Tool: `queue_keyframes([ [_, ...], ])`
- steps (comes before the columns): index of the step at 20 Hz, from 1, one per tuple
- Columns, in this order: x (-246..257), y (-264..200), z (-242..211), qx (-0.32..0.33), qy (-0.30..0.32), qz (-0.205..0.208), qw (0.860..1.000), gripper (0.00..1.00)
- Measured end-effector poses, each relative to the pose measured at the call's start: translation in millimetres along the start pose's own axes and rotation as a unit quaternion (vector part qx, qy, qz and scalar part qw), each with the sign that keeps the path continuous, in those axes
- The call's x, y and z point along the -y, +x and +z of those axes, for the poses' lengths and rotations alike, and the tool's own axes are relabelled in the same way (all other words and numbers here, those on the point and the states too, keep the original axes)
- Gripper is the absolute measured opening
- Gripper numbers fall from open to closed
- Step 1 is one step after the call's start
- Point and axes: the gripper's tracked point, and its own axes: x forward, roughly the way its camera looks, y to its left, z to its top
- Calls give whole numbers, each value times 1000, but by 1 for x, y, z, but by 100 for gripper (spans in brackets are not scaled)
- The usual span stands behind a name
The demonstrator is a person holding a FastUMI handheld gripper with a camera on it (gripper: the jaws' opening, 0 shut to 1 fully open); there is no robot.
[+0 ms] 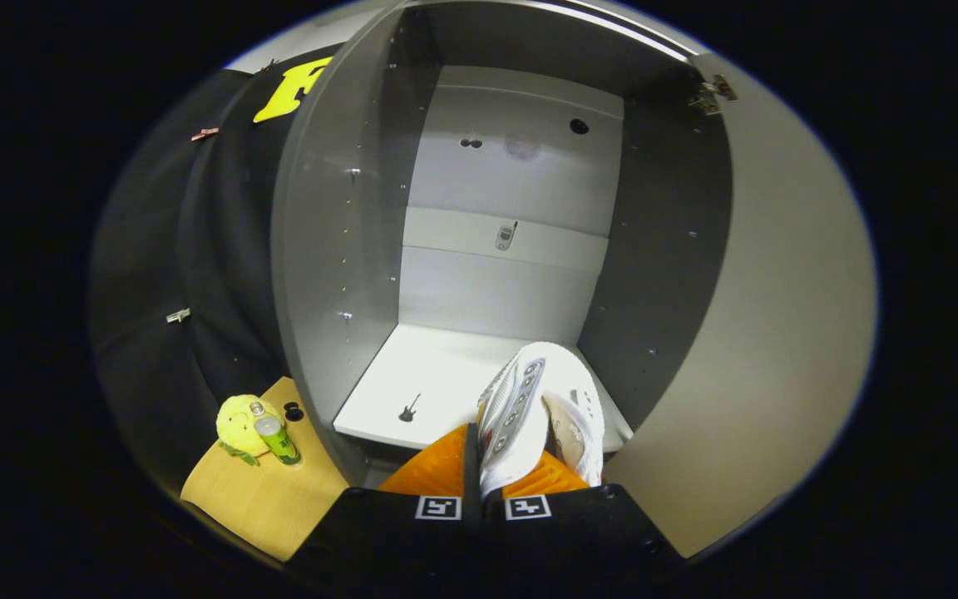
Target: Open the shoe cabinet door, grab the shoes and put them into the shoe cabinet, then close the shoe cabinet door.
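Carrying the white shoe (541, 408) clamped between its fingers, the gripper (483, 466) hovers at the open cabinet's (662, 274) bottom shelf (429, 378); next comes pushing in, then releasing

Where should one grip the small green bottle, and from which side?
Grip the bottle by its straight body below the cap, coming from the side away from the yellow plush toy, which sits against the other side. It stands upright, so a level grip fits round it. The gripper is shut on the white shoe.
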Motion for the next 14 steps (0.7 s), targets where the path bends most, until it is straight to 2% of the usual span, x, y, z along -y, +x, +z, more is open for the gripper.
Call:
queue_keyframes([
  [7, 3, 90, 24, -7, 0, 12, 1000, 4],
  [14, 22, 178, 26, -26, 12, 2, 1000, 4],
])
